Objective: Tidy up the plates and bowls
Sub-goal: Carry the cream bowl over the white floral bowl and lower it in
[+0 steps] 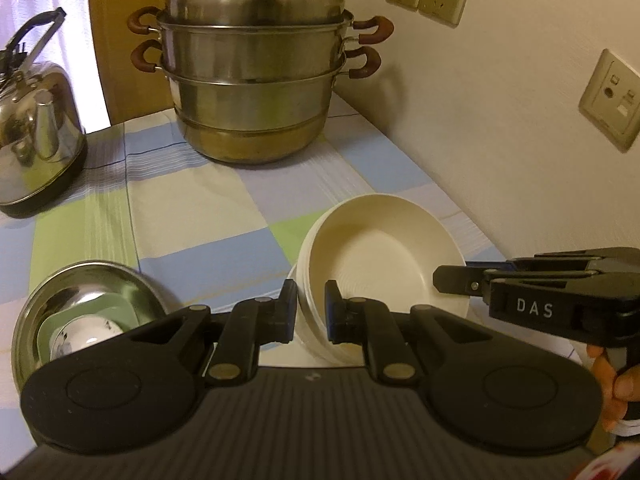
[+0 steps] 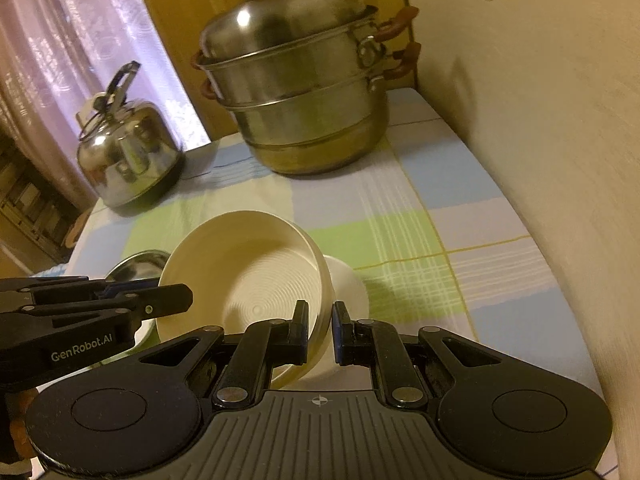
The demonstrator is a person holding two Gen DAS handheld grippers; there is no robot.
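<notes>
Left gripper [image 1: 311, 308] clenched on the near-left rim of the cream bowl stack [image 1: 380, 256]; right gripper [image 2: 321, 330] clenched on the opposite rim, stack tilted above the table [image 1: 208, 216]. Step in hand, by my reading: two-handed carry. Next: level it, set down clear of the steel bowl [image 1: 80, 304] at left.

kettle [image 1: 36, 136] left of steamer pot [image 1: 256, 76]; bowl [image 1: 380, 248] before

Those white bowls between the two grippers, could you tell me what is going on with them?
A person is handling a stack of white bowls with two hand-held grippers. The left gripper and the right gripper are each shut on the rim, on opposite sides, and the stack is tilted above the checked tablecloth. Beside it sits a steel bowl with a green dish and a small white bowl nested in it. A steamer pot and kettle stand behind.
</notes>
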